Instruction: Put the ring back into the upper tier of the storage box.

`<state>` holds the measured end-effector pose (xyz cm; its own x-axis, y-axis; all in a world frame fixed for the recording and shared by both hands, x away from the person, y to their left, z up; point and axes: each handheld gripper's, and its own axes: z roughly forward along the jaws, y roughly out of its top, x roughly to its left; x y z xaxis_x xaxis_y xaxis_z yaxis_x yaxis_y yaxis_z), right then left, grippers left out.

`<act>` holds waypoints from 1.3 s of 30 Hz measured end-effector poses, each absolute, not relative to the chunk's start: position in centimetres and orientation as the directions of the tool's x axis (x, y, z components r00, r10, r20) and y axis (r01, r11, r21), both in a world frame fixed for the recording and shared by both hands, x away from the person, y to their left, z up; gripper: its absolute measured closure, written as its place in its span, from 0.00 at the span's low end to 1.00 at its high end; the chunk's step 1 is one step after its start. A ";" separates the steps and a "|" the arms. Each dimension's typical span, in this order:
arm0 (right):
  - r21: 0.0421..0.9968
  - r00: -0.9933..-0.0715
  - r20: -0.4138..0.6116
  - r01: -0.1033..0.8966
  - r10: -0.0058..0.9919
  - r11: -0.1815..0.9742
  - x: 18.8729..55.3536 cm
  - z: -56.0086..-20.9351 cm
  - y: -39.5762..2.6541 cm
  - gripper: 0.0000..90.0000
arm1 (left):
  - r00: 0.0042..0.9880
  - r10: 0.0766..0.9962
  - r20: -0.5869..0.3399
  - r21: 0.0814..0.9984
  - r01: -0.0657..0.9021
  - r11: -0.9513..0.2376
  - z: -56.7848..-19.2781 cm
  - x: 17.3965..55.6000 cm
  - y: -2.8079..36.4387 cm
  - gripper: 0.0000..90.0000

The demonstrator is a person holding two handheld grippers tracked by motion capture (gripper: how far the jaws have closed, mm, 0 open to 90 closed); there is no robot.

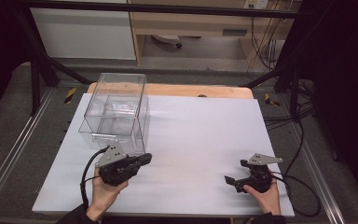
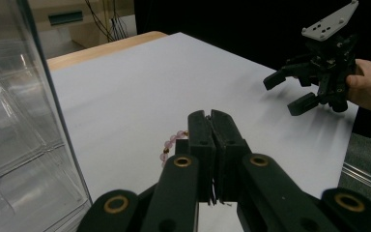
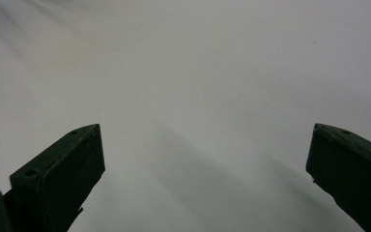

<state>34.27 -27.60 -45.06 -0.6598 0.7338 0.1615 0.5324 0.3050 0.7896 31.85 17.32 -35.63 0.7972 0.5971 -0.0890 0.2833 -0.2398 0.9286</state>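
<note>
Left gripper [image 2: 211, 121] jaws pressed together, a pink bead bracelet [image 2: 172, 144] half hidden behind them on the white bench [image 1: 196, 135], beside the clear box [image 1: 116, 112]. Right gripper [image 1: 237, 175] jaws apart, nothing between.

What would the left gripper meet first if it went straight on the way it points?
Probably nothing close: the left gripper points across bare white table, between the clear box and the right gripper. Depth is uncertain.

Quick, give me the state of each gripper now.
Left gripper: closed; a pink bead bracelet hangs beside its jaws, held or not cannot be told.
Right gripper: open, holding nothing.
</note>
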 end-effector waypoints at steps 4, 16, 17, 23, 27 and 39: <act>0.790 -0.661 0.158 0.530 0.733 0.308 34.3 -45.1 -27.6 0.01 | 0.795 0.599 -0.089 0.933 0.277 -0.229 -35.3 31.8 17.6 0.97; 0.792 -0.662 0.157 0.528 0.733 0.307 34.3 -45.1 -27.6 0.01 | 0.787 0.610 -0.092 0.949 0.254 -0.184 -34.3 31.6 18.6 0.97; 0.792 -0.661 0.156 0.528 0.734 0.307 34.3 -45.1 -27.6 0.01 | 0.787 0.610 -0.094 0.950 0.253 -0.181 -34.2 31.6 18.7 0.97; 0.790 -0.661 0.156 0.529 0.734 0.309 34.3 -45.1 -27.6 0.01 | 0.782 0.616 -0.097 0.955 0.247 -0.163 -33.8 31.6 19.2 0.97; 0.790 -0.661 0.158 0.531 0.734 0.308 34.3 -45.1 -27.6 0.01 | 0.781 0.617 -0.095 0.957 0.242 -0.159 -33.6 31.6 19.3 0.97; 0.789 -0.656 0.164 0.536 0.737 0.301 34.3 -45.1 -27.7 0.01 | 0.781 0.618 -0.089 0.965 0.221 -0.140 -32.8 31.3 19.7 0.97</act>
<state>34.26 -27.66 -45.11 -0.6558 0.7368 0.1642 0.5357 0.3011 0.7889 31.34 19.73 -32.81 0.7812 0.6179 -0.0892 0.2210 -0.1401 0.9651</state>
